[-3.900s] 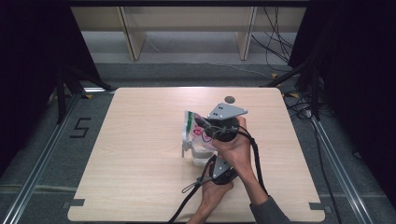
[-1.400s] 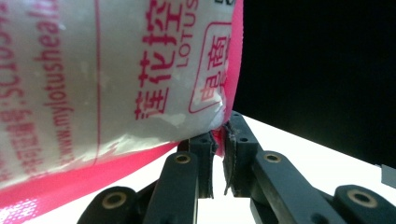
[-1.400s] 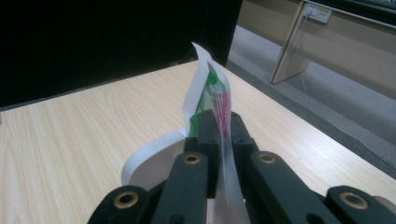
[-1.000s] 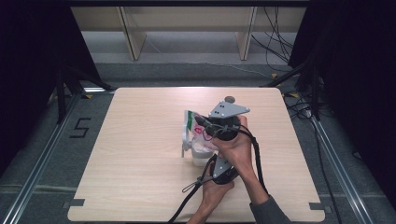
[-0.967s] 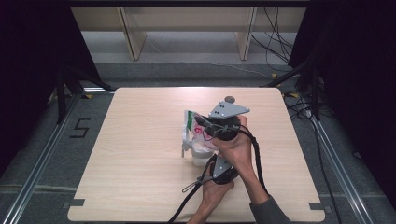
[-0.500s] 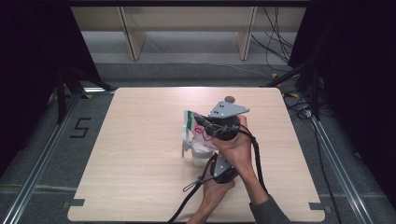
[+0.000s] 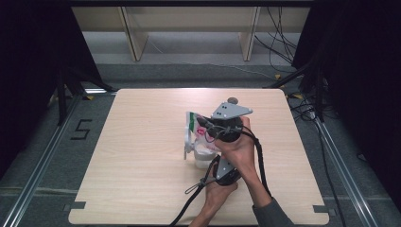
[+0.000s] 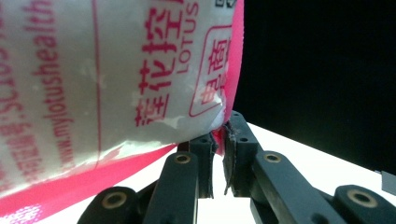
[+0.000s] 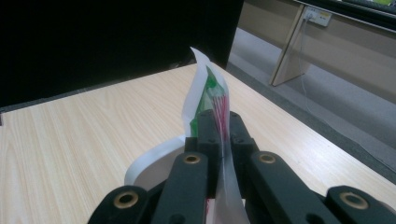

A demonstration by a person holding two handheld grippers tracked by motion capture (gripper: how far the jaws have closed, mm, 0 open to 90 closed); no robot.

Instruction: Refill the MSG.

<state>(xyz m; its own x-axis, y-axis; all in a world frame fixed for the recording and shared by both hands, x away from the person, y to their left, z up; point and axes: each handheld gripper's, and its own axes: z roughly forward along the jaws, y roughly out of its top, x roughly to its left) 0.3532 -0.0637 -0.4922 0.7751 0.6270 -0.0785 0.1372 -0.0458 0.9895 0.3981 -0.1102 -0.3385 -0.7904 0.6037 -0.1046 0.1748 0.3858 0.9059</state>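
Pink-and-white plastic pouch (image 7: 201,135), thin film, held up over a white cup (image 7: 204,158) right of the tabletop's centre, nearer the front edge than the back. Left gripper (image 8: 218,140) pinches the pink sealed seam at one lower corner, jaws nearly together on the film. Right gripper (image 9: 219,123) clamps the upper edge near the green-printed corner, jaws closed on it; the film stands up past the jaws and curls.

Handling, by judgement: soft, floppy and light; contents look like white powder or grains, though the close view is too blurred to be sure. Film is likely slippery and would tear at the seam if the two grips pull apart. Best hold is on the flat sealed borders, not the filled belly, which would sag and shift.

Writing, left gripper view: "LOTUS" in red capitals, red Chinese characters beside it, and a sideways web address reading roughly "mylotushealth". A framed red label sits near the seam, not legible.

Wooden table (image 7: 142,189) otherwise carries a small dark disc (image 7: 232,100) near the back edge.
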